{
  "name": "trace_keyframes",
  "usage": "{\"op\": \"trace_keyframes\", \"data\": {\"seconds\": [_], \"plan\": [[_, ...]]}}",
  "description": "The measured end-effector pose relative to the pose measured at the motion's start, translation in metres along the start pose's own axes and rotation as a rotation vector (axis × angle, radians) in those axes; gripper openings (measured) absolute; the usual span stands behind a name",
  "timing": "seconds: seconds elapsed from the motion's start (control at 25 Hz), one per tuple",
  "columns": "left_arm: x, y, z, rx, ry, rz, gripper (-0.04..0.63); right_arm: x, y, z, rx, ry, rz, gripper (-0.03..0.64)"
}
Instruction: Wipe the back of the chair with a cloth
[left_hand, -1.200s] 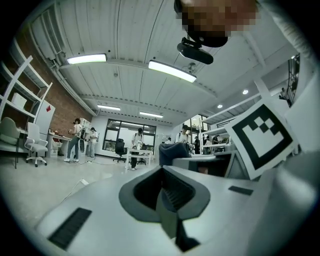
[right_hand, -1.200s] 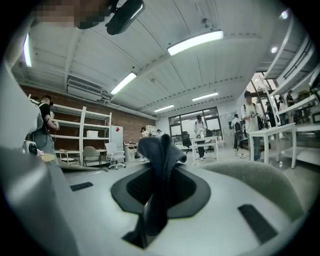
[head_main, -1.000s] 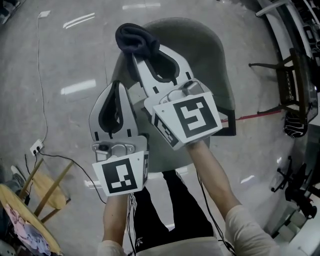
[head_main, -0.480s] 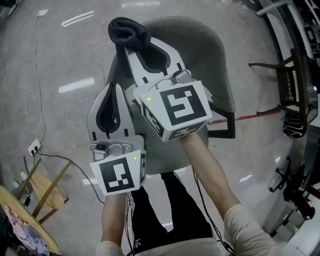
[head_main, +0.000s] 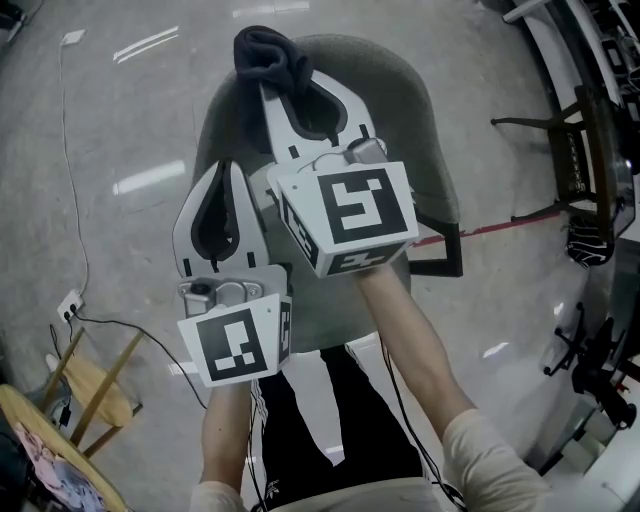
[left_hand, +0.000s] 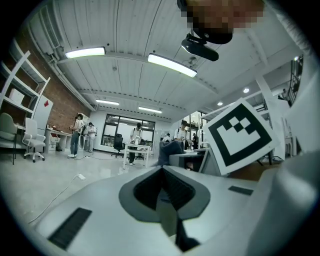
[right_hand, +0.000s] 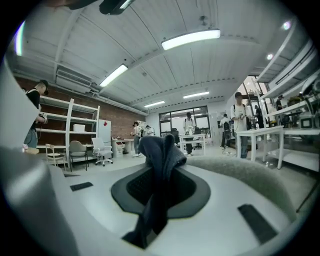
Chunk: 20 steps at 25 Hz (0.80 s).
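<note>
Two claws hang over the person's lap, and only one of them is doing the work. Nearest, the left claw (head_main: 227, 172) has hardly moved in the last second. Its own view shows the jaws pressed together with nothing between them, and it idles low by the left edge of the grey-green chair (head_main: 405, 120). Just beyond and above it, the right claw (head_main: 278, 88) stays clamped on the dark cloth (head_main: 267, 58). The cloth's bunched end sticks out past the tips, and a tail of it hangs down between the pads in the right gripper view.

What has changed is the cloth's place. Half a second ago it had swung out to the left, about to the outer edge of the chair; now it has come back inward and sits over the upper left part of the back's rim. That out-and-back shift reads as a wiping stroke along the top of the back, so the task looks under way rather than finished. Much of the rim to the right may still need a pass. Whether the cloth truly presses on the fabric cannot be told from above.

Farther off, a cable (head_main: 72, 190) trails across the floor (head_main: 130, 110)
</note>
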<state>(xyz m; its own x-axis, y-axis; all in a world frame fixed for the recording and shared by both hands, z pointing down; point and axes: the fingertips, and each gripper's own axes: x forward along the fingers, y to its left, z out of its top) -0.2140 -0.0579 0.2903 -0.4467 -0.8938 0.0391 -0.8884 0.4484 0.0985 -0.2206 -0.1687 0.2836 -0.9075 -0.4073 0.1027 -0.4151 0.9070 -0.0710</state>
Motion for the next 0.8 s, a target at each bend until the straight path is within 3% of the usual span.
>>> {"op": "trace_keyframes", "data": {"seconds": [0.4,0.8], "plan": [[0.024,-0.064,-0.003,0.016,0.007,-0.121,0.015,-0.048,-0.103,0.004,-0.017,-0.015,-0.252,0.060],[0.038,-0.111,-0.003,0.022,0.000,-0.195,0.015,-0.089,-0.153,-0.005,-0.020,-0.002,-0.367,0.060]]}}
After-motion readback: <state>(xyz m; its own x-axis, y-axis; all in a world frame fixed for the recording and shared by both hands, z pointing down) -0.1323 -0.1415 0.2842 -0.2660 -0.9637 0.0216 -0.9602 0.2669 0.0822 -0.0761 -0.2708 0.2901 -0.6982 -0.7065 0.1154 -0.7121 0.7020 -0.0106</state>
